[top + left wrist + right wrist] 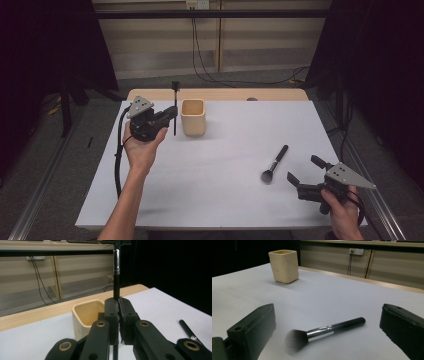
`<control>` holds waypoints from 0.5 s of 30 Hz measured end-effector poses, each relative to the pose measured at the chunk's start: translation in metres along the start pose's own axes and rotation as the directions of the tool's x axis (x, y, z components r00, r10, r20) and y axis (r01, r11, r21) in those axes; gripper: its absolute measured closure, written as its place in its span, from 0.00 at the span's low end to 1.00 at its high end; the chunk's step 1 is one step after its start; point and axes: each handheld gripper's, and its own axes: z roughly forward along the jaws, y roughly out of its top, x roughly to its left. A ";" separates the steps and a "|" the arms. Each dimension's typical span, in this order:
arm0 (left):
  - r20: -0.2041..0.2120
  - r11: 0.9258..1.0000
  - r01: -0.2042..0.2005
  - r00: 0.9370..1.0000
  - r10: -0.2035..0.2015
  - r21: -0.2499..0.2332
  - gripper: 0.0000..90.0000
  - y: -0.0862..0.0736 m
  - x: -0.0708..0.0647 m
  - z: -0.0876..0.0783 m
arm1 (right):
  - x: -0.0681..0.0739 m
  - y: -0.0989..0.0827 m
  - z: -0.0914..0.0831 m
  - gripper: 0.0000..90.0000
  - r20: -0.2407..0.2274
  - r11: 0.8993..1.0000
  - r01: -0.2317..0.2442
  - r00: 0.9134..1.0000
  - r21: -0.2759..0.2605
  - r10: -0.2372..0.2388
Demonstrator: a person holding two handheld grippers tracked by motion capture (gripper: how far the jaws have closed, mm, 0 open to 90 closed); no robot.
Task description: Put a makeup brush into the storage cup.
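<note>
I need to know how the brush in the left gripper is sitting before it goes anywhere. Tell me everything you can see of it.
The thin brush is a slim black stick with a silver metal band high on its shaft. It stands upright, clamped between the shut jaws of the left gripper, with a flat dark head on top and its lower end hanging free above the white table cover. It hangs just left of the beige cup, not touching it.
</note>
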 end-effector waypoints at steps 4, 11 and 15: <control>0.006 1.000 -0.006 1.000 0.006 -0.024 0.96 0.002 0.000 0.007 | 0.000 0.000 0.000 0.00 -0.001 1.000 0.005 1.000 -0.001 -0.005; -0.008 0.999 -0.006 1.000 0.006 -0.042 0.96 0.014 0.001 0.014 | 0.000 0.000 0.000 0.00 0.005 1.000 0.001 1.000 0.000 -0.001; -0.015 0.999 0.000 1.000 0.000 -0.046 0.96 0.019 0.002 0.017 | 0.000 -0.001 0.000 0.00 0.004 1.000 0.001 1.000 0.000 -0.001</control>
